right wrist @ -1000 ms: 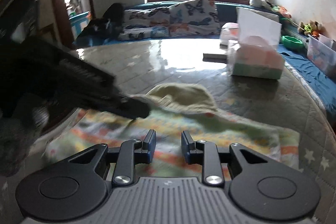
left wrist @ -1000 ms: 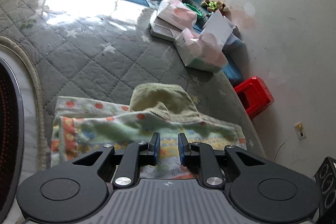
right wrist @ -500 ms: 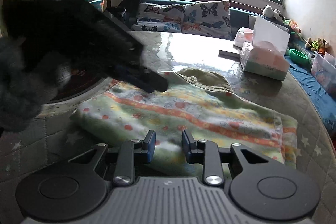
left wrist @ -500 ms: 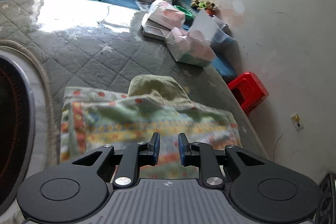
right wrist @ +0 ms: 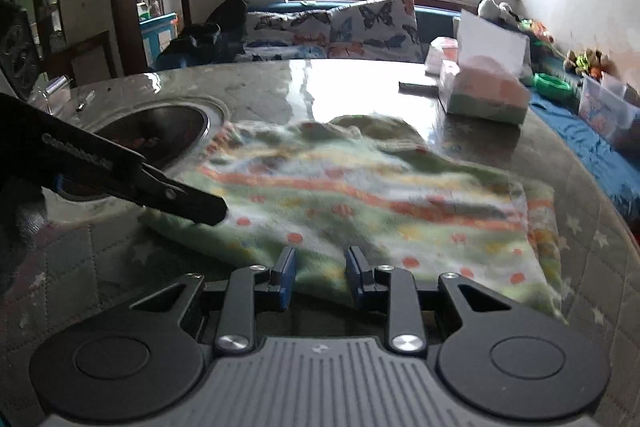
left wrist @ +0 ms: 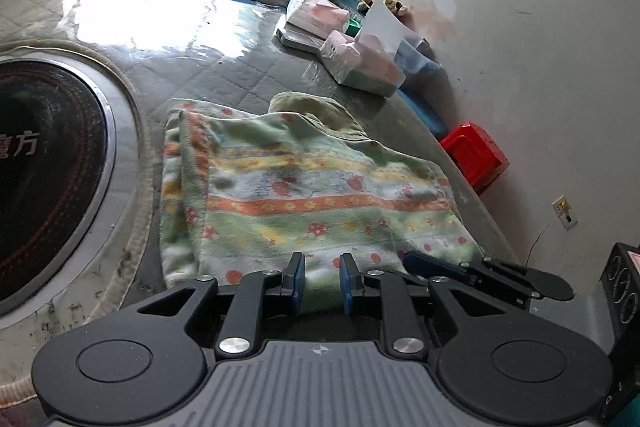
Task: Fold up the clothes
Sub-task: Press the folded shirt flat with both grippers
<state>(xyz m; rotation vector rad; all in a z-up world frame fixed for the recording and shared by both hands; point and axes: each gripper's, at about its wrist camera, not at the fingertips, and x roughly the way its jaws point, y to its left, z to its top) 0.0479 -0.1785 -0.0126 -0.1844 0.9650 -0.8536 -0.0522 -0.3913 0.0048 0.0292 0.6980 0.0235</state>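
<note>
Left wrist view: my left gripper (left wrist: 319, 277) sits at the near edge of the garment (left wrist: 304, 187), jaws parted, cloth between them but not clamped. The garment lies flat on the table (left wrist: 224, 75), just right of the burner (left wrist: 44, 171). The right gripper (left wrist: 472, 273) touches the garment's near right corner. Tissue packs (left wrist: 360, 63) lie beyond the garment.

Right wrist view: my right gripper (right wrist: 320, 277) is released, jaws parted over the garment (right wrist: 380, 203) edge. The left gripper (right wrist: 192, 201) rests on the garment's left edge, beside the burner (right wrist: 156, 131).
</note>
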